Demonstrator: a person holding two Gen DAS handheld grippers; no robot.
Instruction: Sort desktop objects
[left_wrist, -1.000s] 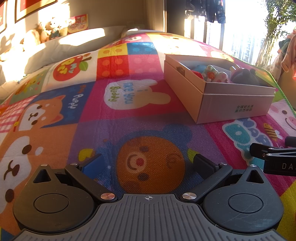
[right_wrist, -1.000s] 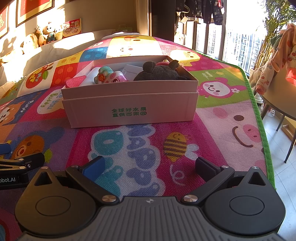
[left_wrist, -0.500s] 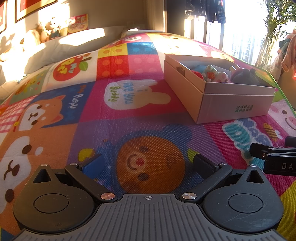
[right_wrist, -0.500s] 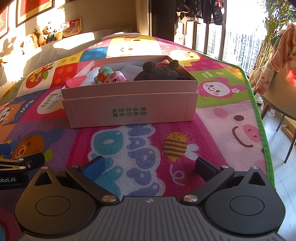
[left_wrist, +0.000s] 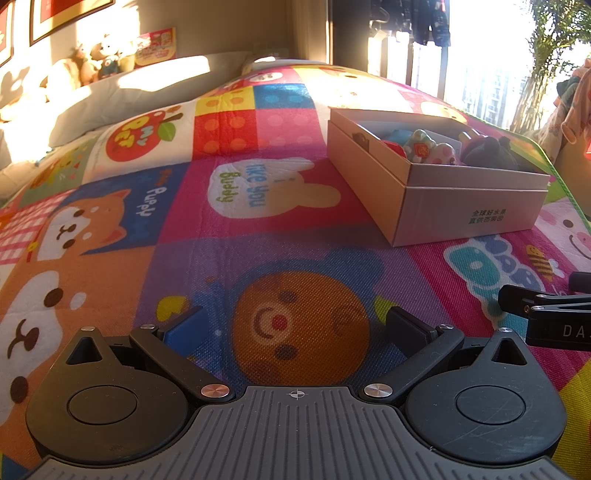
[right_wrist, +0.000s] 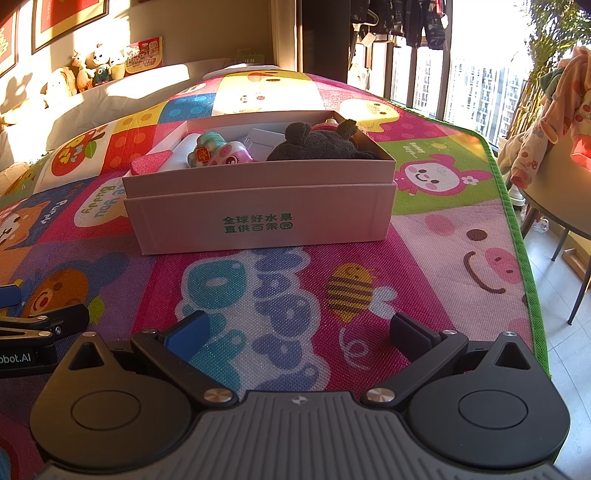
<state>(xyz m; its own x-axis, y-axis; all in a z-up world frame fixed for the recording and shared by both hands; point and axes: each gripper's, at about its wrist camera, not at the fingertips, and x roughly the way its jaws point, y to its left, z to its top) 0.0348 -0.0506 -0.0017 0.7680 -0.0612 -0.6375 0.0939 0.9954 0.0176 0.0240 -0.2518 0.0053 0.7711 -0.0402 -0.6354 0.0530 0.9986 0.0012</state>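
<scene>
A white cardboard box (right_wrist: 258, 218) with green print stands on the colourful cartoon mat (right_wrist: 424, 236). In it lie a pastel toy figure (right_wrist: 218, 153), a dark plush toy (right_wrist: 317, 146), a pink foam piece (right_wrist: 149, 164) and a white card (right_wrist: 264, 142). The box also shows in the left wrist view (left_wrist: 465, 206), at the right. My right gripper (right_wrist: 295, 332) is open and empty, low over the mat in front of the box. My left gripper (left_wrist: 299, 325) is open and empty over the orange bear print, left of the box.
The mat's green edge (right_wrist: 517, 229) falls off to a tiled floor at the right, where a round table (right_wrist: 561, 199) with clothes stands. A grey pillow (left_wrist: 122, 99) and plush toys (left_wrist: 96, 59) are at the far left. Windows are behind.
</scene>
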